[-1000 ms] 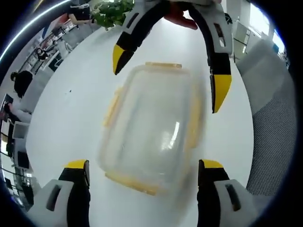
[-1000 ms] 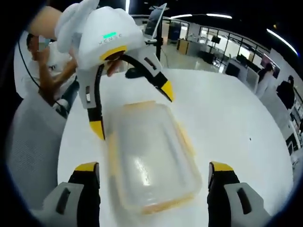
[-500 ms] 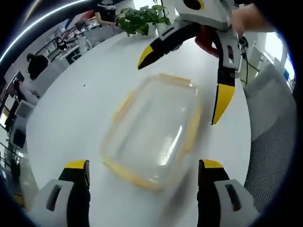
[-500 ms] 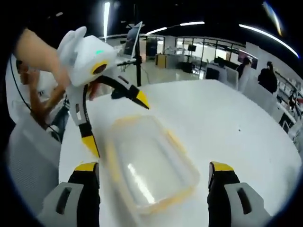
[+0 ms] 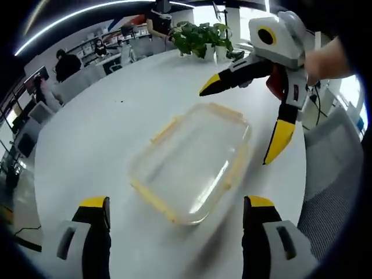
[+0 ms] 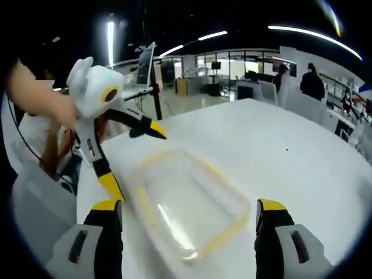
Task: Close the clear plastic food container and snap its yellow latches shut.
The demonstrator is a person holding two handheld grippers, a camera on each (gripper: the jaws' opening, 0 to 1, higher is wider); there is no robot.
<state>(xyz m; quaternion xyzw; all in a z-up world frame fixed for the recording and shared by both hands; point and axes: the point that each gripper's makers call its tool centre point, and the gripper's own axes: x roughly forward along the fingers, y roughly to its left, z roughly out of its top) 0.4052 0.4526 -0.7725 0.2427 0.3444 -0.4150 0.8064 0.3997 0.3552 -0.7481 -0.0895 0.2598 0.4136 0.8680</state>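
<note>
1. Clear rectangular plastic food container w/ yellow rim and latches (image 5: pixel 192 163) is sitting flat on the round white table (image 5: pixel 87 145), ahead of and between the left gripper (image 5: pixel 174 212) tips. In right gripper view the same container (image 6: pixel 189 203) is lying just ahead of the right gripper (image 6: pixel 189 212), between its tips.
2. Left jaws are standing wide apart, gripping nothing. Right jaws likewise apart, nothing between the pads.
3. Grippers are facing each other across the container, one at each end; judging this as a setup for pressing latches from opposite sides.
4. Lid appears to be resting on the base; can't tell whether it's seated or which latches are snapped — motion blur.
5. Container: thin transparent glossy walls, rounded corners, glare streak on top. Latches: opaque yellow strips along the edges. Table: smooth, matte, likely slippery.
</note>
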